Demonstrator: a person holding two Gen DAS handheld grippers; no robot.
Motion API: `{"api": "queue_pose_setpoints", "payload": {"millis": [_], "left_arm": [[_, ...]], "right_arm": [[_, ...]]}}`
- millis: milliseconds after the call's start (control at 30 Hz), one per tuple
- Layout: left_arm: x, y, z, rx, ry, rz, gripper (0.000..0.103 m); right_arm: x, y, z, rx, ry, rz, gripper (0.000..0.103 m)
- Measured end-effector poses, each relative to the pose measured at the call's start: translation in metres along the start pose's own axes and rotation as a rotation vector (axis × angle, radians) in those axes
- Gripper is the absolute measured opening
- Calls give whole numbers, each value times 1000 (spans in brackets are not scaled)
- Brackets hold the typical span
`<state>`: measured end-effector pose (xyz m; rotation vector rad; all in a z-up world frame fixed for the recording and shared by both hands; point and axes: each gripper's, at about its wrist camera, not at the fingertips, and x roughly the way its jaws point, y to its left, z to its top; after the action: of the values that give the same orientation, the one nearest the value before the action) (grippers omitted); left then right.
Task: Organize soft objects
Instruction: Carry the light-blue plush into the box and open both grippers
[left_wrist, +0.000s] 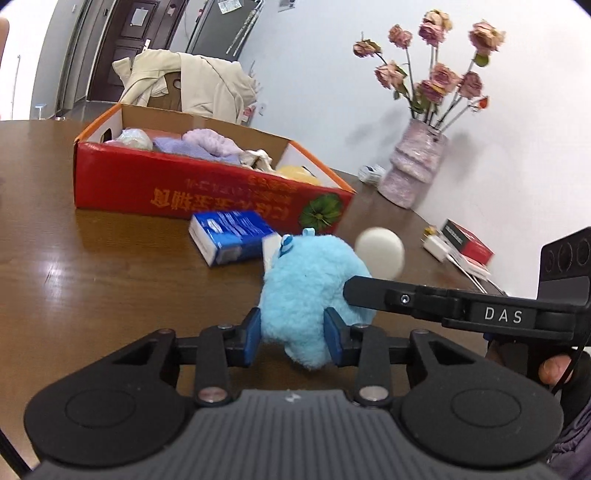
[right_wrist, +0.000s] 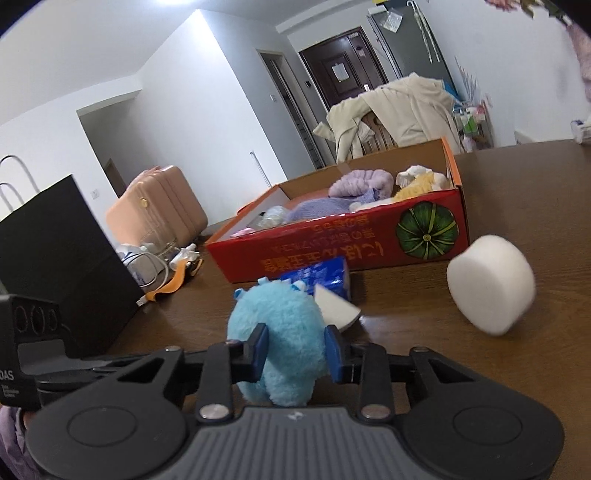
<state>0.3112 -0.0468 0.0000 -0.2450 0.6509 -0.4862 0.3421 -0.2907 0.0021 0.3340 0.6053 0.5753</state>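
From the left wrist view, we see our left gripper (left_wrist: 291, 338) clamped on a fluffy light-blue plush toy (left_wrist: 314, 291) over the brown wooden table (left_wrist: 92, 277). Our right gripper's black finger (left_wrist: 373, 291) presses into the toy's right side. Beyond lie a blue tissue pack (left_wrist: 231, 240), a white round foam puck (left_wrist: 380, 254) and a red cardboard box (left_wrist: 207, 192) of soft things, set well in from the table's edges.

From the right wrist view, our right gripper (right_wrist: 295, 356) is clamped on the same toy (right_wrist: 277, 332). The puck (right_wrist: 491, 288) sits to the right, near the box (right_wrist: 351, 247).
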Motion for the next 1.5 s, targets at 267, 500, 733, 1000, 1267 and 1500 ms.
{"api": "queue_pose_setpoints", "payload": {"millis": [267, 500, 733, 1000, 1267, 1500], "left_arm": [[-23, -24, -9, 26, -16, -14, 36], [-14, -29, 34, 18, -20, -48, 36], [45, -6, 142, 2, -2, -50, 36], [175, 62, 219, -160, 120, 19, 36], [243, 77, 212, -82, 257, 123, 33], [238, 70, 212, -54, 272, 140, 36]], "right_arm": [[-37, 13, -18, 41, -32, -16, 32], [-50, 12, 7, 48, -76, -37, 32], [-6, -17, 103, 77, -89, -39, 32], [121, -74, 210, 157, 22, -173, 32], [207, -113, 203, 154, 191, -294, 0], [205, -104, 200, 116, 195, -345, 5]]}}
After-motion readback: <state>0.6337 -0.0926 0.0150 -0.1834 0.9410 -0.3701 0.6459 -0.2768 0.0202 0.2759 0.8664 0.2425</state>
